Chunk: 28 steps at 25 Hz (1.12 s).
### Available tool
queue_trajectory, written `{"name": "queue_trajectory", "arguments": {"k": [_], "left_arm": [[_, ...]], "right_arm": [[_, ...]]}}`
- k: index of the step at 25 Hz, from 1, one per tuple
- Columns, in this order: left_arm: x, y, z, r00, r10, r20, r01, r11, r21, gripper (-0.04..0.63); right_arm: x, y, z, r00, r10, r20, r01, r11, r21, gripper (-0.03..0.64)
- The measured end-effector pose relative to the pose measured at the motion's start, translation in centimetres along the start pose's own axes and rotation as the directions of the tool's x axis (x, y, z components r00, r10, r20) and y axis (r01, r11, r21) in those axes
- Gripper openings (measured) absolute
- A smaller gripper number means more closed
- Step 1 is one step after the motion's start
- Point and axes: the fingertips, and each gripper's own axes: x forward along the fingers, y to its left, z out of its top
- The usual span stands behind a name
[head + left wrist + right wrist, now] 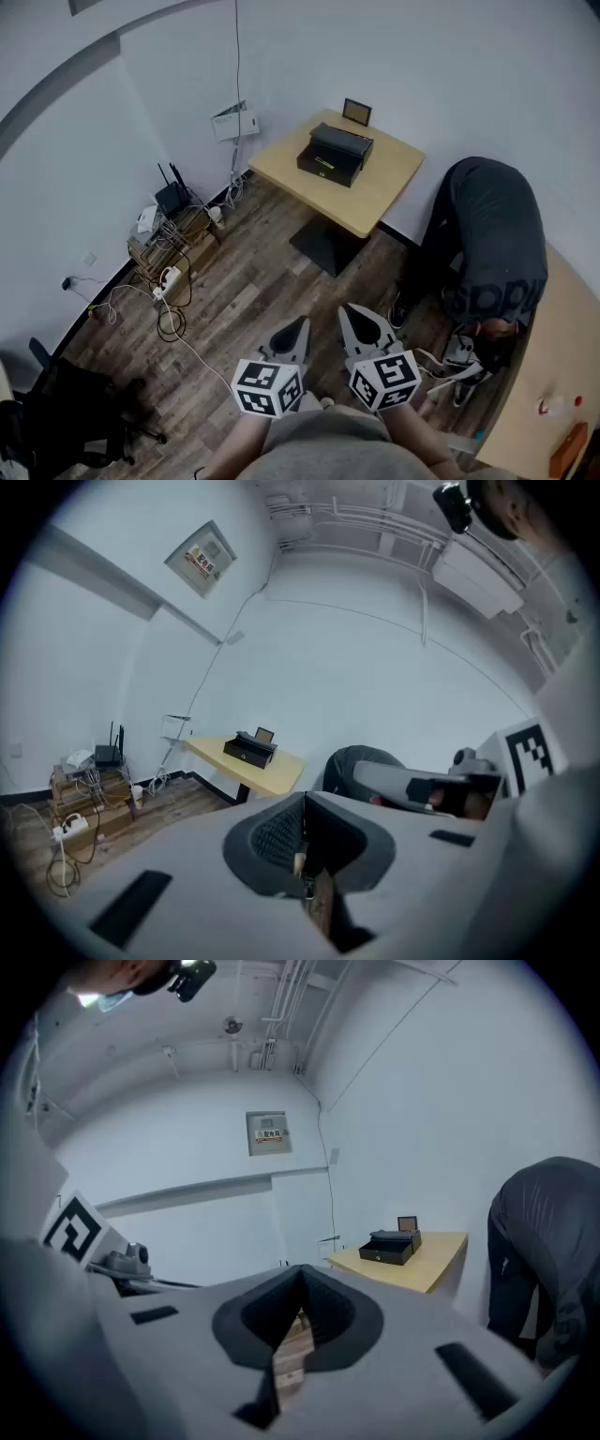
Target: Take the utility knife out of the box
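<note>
Plainly the task is not yet under way: both grippers hang close to the wearer's body, well short of the table (380, 202), with a stretch of wood floor (244, 300) between. The left gripper (296, 328) has its jaws pressed together with nothing in them, and its own view shows only a thin slit where the pads meet. The right gripper (354, 317) is likewise closed and empty. They sit side by side, pointing roughly level toward the table. That looks like a carrying pose for the walk over rather than a reach, and closed jaws make sense while there is nothing near enough to grasp.

The box (335, 155) is dark and sits on the table toward its back edge, just in front of a small frame (356, 112) at the table's far corner. Its lid may be raised or ajar, but from this far off I cannot be sure. The knife shows in no view, so I judge it to be inside the box. A second person (492, 234) bends over just right of the table, so an approach from the table's left or front would likely keep clear of them. Both jaws would have to open before any grasp at the table
</note>
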Motion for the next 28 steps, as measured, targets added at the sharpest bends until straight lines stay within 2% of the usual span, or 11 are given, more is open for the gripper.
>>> {"name": "queue_trajectory", "arguments": {"k": [8,17,22,28], "left_arm": [[-1.1,-1.7,-0.1,0.999,0.029,0.017,-0.029,0.999,-0.024,0.005],[-1.5,-1.4,-0.8,0.998,0.070,0.008,-0.069,0.997,-0.046,0.005],[-0.1,-0.2,-0.1,0.997,0.078,0.016,-0.077,0.995,-0.057,0.004],[4.1,2.8,0.9,0.997,0.076,0.009,-0.075,0.996,-0.054,0.005]], "right_arm": [[-2.7,-0.3,0.5,1.000,0.007,-0.010,-0.008,1.000,-0.016,0.000],[-2.9,0.6,0.4,0.993,0.114,0.008,-0.114,0.993,0.029,0.000],[-1.1,-0.1,0.6,0.992,0.123,-0.013,-0.123,0.992,0.004,0.000],[3.4,-2.1,1.1,0.991,0.133,-0.008,-0.133,0.991,-0.007,0.001]]}}
